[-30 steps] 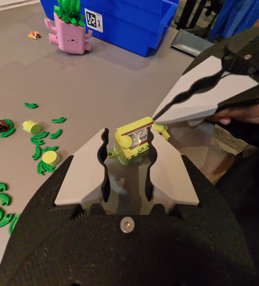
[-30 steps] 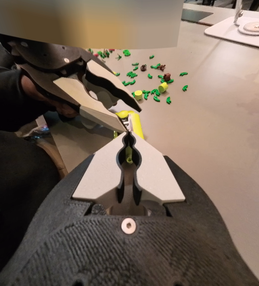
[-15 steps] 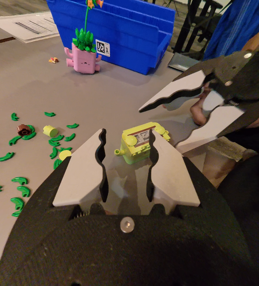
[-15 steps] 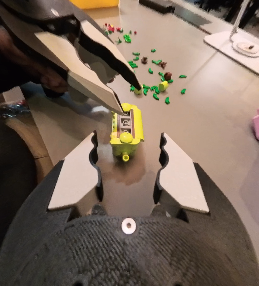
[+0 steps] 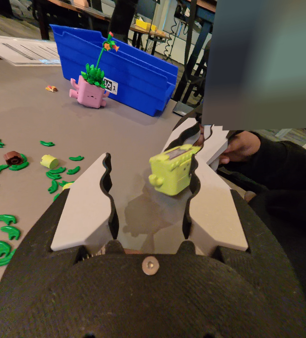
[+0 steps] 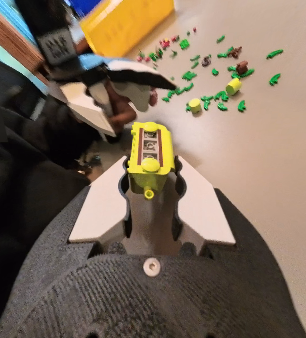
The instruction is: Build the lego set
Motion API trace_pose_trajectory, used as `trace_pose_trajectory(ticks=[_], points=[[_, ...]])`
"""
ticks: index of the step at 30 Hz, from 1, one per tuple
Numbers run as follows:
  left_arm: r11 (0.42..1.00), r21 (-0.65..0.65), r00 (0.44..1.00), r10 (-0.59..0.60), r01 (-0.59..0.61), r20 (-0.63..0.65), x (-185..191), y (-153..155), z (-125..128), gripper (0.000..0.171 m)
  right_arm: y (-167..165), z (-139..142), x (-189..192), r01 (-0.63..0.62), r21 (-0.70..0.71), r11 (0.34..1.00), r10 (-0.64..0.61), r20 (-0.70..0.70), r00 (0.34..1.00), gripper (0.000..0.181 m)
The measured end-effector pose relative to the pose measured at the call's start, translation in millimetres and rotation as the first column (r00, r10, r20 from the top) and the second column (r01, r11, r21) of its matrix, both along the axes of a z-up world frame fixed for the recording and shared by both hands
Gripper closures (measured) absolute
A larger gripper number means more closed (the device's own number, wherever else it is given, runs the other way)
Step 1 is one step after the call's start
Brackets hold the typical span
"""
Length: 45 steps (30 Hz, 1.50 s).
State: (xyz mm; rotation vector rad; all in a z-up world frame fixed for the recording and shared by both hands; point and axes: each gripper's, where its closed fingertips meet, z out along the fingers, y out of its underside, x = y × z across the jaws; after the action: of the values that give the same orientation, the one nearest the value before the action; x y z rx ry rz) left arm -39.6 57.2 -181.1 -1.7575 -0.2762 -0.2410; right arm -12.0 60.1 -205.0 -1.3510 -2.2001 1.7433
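The lime-green lego pot (image 6: 151, 151), with grey studs and brown strips on top, sits between my right gripper's (image 6: 151, 162) pads. They press on both of its sides, so the right gripper is shut on it. In the left wrist view the pot (image 5: 170, 173) is tilted and raised a little off the grey table (image 5: 112, 131), with the right gripper (image 5: 194, 146) behind it. My left gripper (image 5: 150, 157) is wide open and holds nothing. The pot is just inside its right fingertip (image 5: 196, 164). In the right wrist view the left gripper (image 6: 143, 109) hovers open beyond the pot.
A finished pink pot with a green plant and flower stem (image 5: 91, 93) stands before a blue bin (image 5: 130, 76). Several green leaf pieces (image 5: 57, 173), lime cylinders (image 5: 49, 161) and a brown piece (image 5: 13, 158) lie at the left. A yellow bin (image 6: 126, 23) is farther off. My right fingertips sit around 4 centimeters from my left ones. About 12 centimeters separates my left fingertips from the brown piece (image 5: 13, 158). It is also in sight in the right wrist view (image 6: 239, 67).
My right gripper went from shut to wide open, then closed on the lime pot and tilted it up. My left gripper opened wider and drew back from the pot.
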Motion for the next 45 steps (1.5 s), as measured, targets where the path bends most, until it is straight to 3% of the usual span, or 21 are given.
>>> trace_pose_trajectory(ticks=[4,7,14,16,19,23,26,29,34,36,39,41,45], points=[[0.997,0.048,0.984,-0.073,0.066,0.165,17,7,3,0.080,3,36,7,-0.025,-0.215,0.976,0.019,-0.029,0.999,0.134],[0.981,0.137,0.923,-0.175,0.135,0.343,34,12,14,0.088,4,52,11,-0.035,-0.312,0.949,0.023,-0.044,0.999,0.134],[0.921,0.325,0.722,-0.374,0.215,0.582,58,14,32,0.131,8,57,15,-0.024,-0.321,0.947,0.002,-0.070,0.998,0.134],[0.911,0.357,0.686,-0.395,0.207,0.611,60,16,34,0.131,8,60,16,-0.032,-0.333,0.942,0.011,-0.067,0.998,0.133],[0.910,0.370,0.673,-0.394,0.188,0.626,60,18,35,0.132,9,65,19,-0.048,-0.352,0.935,0.023,-0.075,0.997,0.133],[0.914,0.381,0.670,-0.372,0.142,0.643,51,16,38,0.132,24,79,13,0.007,-0.288,0.958,-0.078,-0.233,0.969,0.119],[0.919,0.386,0.657,-0.339,0.078,0.674,38,14,38,0.132,35,88,12,0.085,-0.148,0.985,-0.141,-0.422,0.896,0.112],[0.923,0.384,0.634,-0.295,-0.004,0.715,24,13,35,0.132,35,80,10,0.187,0.020,0.982,-0.149,-0.523,0.840,0.106],[0.909,0.386,0.543,-0.249,-0.154,0.802,1,8,30,0.132,18,66,6,0.390,0.261,0.883,-0.100,-0.707,0.700,0.092],[0.908,0.388,0.539,-0.251,-0.156,0.804,1,8,30,0.132,12,62,1,0.479,0.320,0.817,-0.065,-0.775,0.629,0.095],[0.900,0.405,0.514,-0.274,-0.160,0.813,1,7,34,0.132,5,65,0,0.550,0.330,0.767,-0.008,-0.852,0.523,0.116],[0.895,0.416,0.497,-0.291,-0.159,0.817,2,6,37,0.133,3,64,-1,0.547,0.339,0.766,0.003,-0.851,0.524,0.123],[0.893,0.429,0.496,-0.312,-0.139,0.811,6,5,40,0.132,4,64,-2,0.510,0.320,0.798,-0.025,-0.829,0.559,0.116]])
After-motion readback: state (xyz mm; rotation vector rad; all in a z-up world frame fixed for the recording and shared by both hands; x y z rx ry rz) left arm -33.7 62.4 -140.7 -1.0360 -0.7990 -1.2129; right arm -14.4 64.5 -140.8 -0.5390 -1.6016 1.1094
